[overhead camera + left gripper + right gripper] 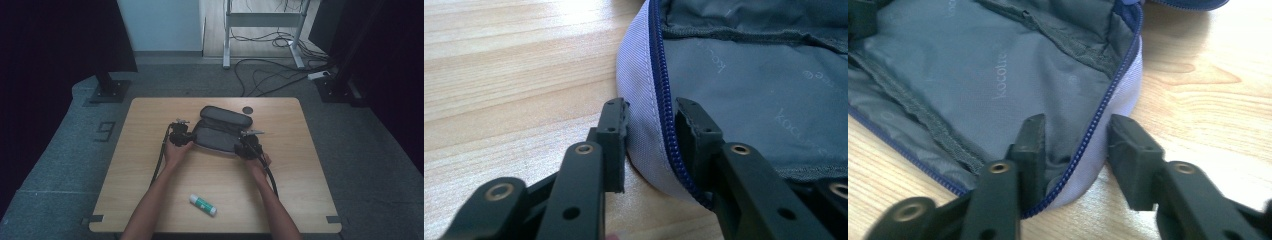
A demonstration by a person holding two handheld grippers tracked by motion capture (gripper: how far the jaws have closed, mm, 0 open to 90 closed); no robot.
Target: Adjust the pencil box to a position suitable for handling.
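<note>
Two grippers flank an open pencil case point(222, 129) at table centre in the high view, long axis left-right; left gripper point(181, 136) at its left end, right gripper point(248, 146) at its near-right corner; glue stick point(203, 205) lies near, well apart. Left gripper view: jaws part-open astride the zipper edge point(664, 100), not clamped. Right gripper view: jaws wide, straddling the zipper rim point(1098, 125), inner jaw over the lining.
</note>
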